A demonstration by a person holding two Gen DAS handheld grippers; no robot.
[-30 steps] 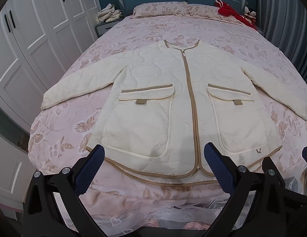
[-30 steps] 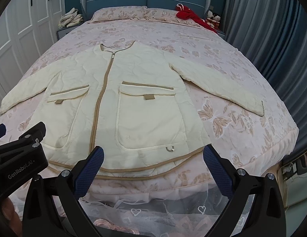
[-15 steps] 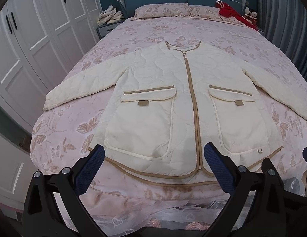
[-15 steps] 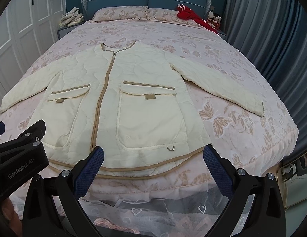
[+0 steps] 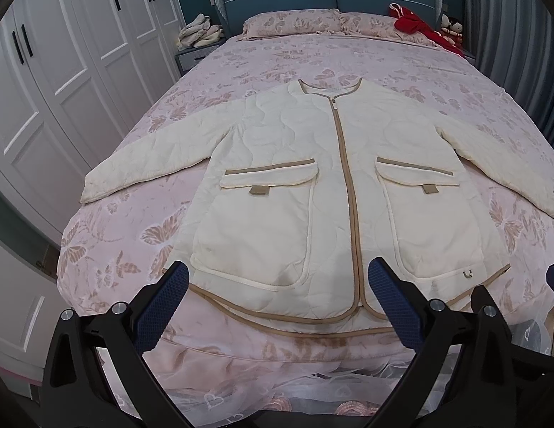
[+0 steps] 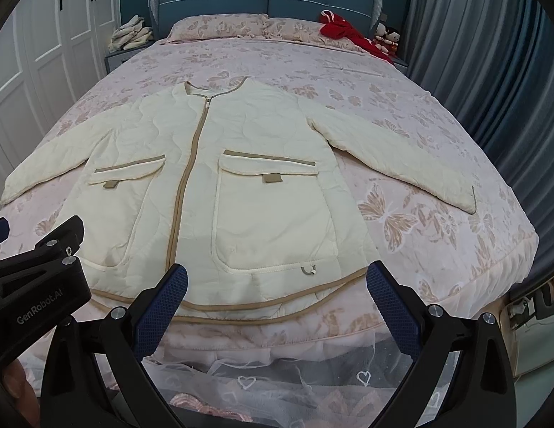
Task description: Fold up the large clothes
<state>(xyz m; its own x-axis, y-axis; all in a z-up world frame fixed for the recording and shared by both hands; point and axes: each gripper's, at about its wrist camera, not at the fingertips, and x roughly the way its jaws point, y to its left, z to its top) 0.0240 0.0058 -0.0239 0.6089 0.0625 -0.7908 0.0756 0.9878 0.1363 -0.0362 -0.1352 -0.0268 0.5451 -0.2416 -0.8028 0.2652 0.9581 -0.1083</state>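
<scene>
A big bed (image 5: 348, 60) with a pink flower cover fills the room, with a blue headboard at 12 o'clock and white closet doors (image 5: 63, 71) at 9 o'clock. A cream jacket (image 5: 334, 192) lies flat on the bed, zipped up, front side up, its bottom edge close to the foot of the bed. Both sleeves stick out to the sides, one toward 9 o'clock and one toward 3 o'clock. Nothing looks folded yet, so I think the job is just at the start: the sleeves and sides still have to be turned in, then the jacket doubled over. The left gripper (image 5: 277, 306) hangs over the bottom edge of the jacket with its jaws wide apart and nothing in them. The right gripper (image 6: 277, 303) sits beside it, jaws wide too, also holding nothing. Far off at 1 o'clock lies a red cloth (image 6: 348, 34) by the pillows (image 6: 241, 25), and a pile of pale clothes (image 5: 200, 32) sits on a small table at 11 o'clock. None of it touches the jacket, so nothing seems to be in the way
</scene>
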